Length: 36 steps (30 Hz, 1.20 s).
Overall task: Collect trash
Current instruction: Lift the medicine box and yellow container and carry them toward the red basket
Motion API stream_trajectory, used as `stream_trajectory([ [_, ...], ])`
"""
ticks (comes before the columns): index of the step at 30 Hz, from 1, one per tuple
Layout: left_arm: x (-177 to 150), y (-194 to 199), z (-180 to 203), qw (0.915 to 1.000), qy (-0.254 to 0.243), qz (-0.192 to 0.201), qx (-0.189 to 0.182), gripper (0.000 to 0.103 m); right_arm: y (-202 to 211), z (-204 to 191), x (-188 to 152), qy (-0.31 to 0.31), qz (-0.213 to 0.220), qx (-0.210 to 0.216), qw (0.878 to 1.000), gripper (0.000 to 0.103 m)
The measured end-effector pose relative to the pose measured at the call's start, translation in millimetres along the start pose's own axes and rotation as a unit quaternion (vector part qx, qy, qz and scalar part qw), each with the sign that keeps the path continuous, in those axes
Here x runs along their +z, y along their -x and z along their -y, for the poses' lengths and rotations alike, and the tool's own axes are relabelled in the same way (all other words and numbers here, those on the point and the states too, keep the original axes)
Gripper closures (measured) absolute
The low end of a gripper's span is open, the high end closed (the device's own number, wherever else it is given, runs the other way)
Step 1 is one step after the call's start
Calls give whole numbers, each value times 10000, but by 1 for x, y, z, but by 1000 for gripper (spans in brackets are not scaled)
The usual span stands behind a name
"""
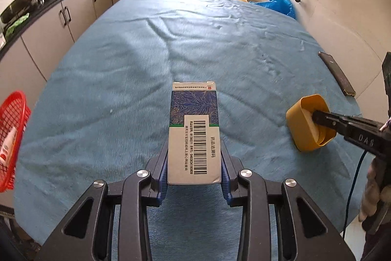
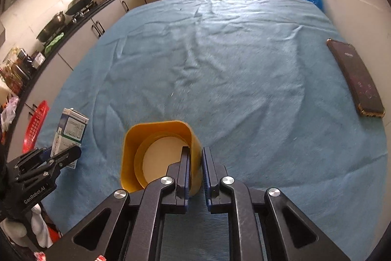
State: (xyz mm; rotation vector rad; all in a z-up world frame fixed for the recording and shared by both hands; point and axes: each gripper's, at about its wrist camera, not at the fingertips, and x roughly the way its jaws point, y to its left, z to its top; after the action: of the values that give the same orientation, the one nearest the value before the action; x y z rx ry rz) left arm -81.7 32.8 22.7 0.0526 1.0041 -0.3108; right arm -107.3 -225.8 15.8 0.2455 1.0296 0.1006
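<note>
My left gripper (image 1: pixel 194 155) is shut on a white and blue medicine box (image 1: pixel 194 131) with a barcode, held above the blue-covered table (image 1: pixel 122 65). The box also shows in the right wrist view (image 2: pixel 69 136), between the left gripper's fingers (image 2: pixel 61 158). My right gripper (image 2: pixel 196 160) is shut on the right wall of a yellow cap-like cup (image 2: pixel 158 155) with a pale inner disc; one finger is inside it, one outside. In the left wrist view the yellow cup (image 1: pixel 309 122) is held at the tip of the right gripper (image 1: pixel 320 118).
A red mesh basket (image 1: pixel 11 136) with something inside sits off the table's left edge, also seen in the right wrist view (image 2: pixel 35 126). A dark phone (image 2: pixel 356 77) lies at the table's right edge. A blue plastic bag (image 1: pixel 278 1) is at the far right. Kitchen counters run along the left and back.
</note>
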Motion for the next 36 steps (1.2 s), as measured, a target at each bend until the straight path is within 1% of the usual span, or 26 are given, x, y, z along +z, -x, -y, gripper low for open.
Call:
stream_trajectory([
  [3, -2, -4, -4, 10000, 53, -4, -36, 70, -3, -1, -3, -29, 78, -60, 9999, 91],
  [7, -4, -4, -7, 9999, 86, 40, -94, 69, -3, -1, -6, -66, 154, -55, 9998, 86],
  [9, -5, -4, -6, 9999, 82, 74, -116, 66, -3, -1, -6, -58, 181, -24, 9998, 82],
  [12, -4, -5, -3, 9999, 41, 120, -112, 60, -3, -5, -7, -9, 242, -47, 9997, 80],
  [14, -4, -6, 1, 9999, 3, 149, -83, 58, -2, -6, -8, 9, 280, -61, 9996, 79],
  [16, -3, -7, 3, 9998, -41, 180, -9, 58, -2, -6, -9, -12, 302, -59, 9995, 79],
  [17, -3, -7, 4, 9998, -66, 188, 33, 60, -1, -6, -10, -20, 308, -50, 9995, 79],
  [18, -4, -7, 6, 9996, -109, 214, 124, 70, -2, -7, -10, -22, 311, -42, 9995, 79],
  [20, -4, -6, 7, 9996, -126, 239, 108, 70, 0, -7, -10, 17, 325, -66, 9994, 84],
  [21, -5, -5, 7, 9996, -105, 254, 56, 70, 1, -7, -10, 41, 353, -108, 9993, 91],
  [22, -6, -4, 6, 9996, -86, 266, 30, 70, 2, -8, -10, 89, 383, -148, 9991, 93],
  [30, -9, 26, 2, 9984, -27, 559, 17, 70, 7, -18, -11, 245, 480, -107, 9985, 95],
  [36, -14, 50, -11, 9969, 73, 780, 86, 70, 10, -36, -9, 390, 517, 70, 9979, 95],
])
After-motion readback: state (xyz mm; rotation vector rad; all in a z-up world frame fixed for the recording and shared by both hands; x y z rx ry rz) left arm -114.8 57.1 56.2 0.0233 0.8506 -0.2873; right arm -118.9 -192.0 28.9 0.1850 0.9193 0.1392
